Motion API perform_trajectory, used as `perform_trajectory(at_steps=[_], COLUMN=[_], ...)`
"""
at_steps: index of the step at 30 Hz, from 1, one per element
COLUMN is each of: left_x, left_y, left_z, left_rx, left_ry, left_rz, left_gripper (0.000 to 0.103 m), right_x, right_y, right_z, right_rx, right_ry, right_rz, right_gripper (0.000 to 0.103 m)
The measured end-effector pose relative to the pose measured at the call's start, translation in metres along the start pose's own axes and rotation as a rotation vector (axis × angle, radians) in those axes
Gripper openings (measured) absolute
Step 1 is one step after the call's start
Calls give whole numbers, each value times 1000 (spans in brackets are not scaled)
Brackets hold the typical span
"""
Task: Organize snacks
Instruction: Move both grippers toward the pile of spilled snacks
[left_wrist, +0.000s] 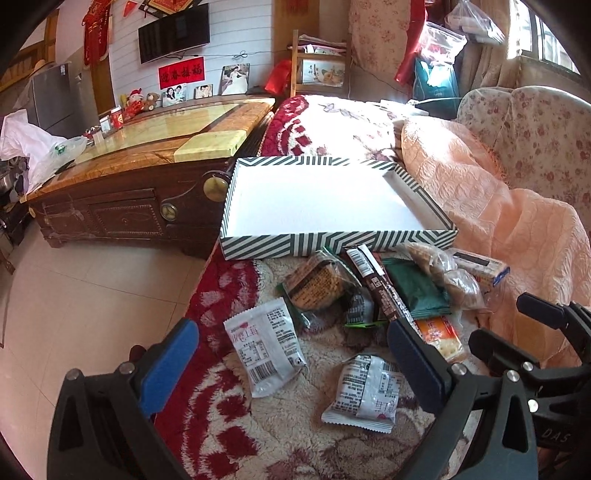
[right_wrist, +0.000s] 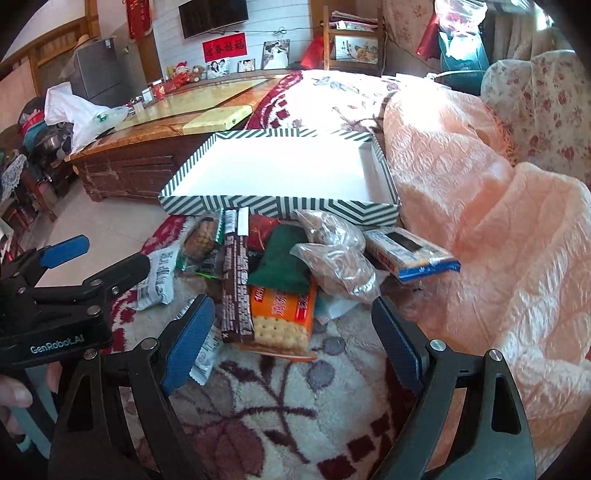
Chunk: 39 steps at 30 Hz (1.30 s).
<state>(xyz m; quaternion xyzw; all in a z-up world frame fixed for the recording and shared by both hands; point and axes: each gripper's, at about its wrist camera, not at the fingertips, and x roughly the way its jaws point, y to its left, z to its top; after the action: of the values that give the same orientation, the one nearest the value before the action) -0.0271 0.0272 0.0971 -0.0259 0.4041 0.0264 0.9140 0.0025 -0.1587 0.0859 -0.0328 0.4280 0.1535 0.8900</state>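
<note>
Our left gripper (left_wrist: 291, 363) and right gripper (right_wrist: 293, 338) hover spread wide, holding nothing; the left body reads "GenRobot.AI" beside the orange cracker packet (right_wrist: 282, 314), before the striped cardboard box (right_wrist: 280, 208).

The box (left_wrist: 332, 242) wears dark green and white stripes outside and plain white inside. The rug (right_wrist: 280, 398) under the snacks is cream with dark red flowers and brownish leaves. The cracker packet (right_wrist: 280, 306) is orange, the pouch (right_wrist: 282, 258) on it dark green, the long bar (right_wrist: 236, 280) brown. Two packets (left_wrist: 266, 343) look silvery white, glare permitting. The blanket (right_wrist: 480, 206) is peach. The fingers (left_wrist: 166, 369) carry blue pads.
</note>
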Motion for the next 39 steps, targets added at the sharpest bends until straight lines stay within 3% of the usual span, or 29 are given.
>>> perform_trajectory(at_steps=[15, 24, 31, 39], left_x=[14, 30, 47, 49], left_y=[1, -24, -41, -41], left_z=[-9, -33, -41, -40], left_rx=[0, 151, 200, 193], left_ry=[47, 142, 206, 209], left_rz=[-15, -93, -148, -137], left_gripper=[103, 103, 99, 99], right_x=[9, 14, 16, 20], right_y=[1, -11, -22, -23], right_z=[-4, -12, -15, -15], right_rx=[-8, 13, 43, 42], right_ry=[34, 62, 81, 99], right_rz=[8, -20, -29, -27], right_gripper=[87, 87, 87, 87])
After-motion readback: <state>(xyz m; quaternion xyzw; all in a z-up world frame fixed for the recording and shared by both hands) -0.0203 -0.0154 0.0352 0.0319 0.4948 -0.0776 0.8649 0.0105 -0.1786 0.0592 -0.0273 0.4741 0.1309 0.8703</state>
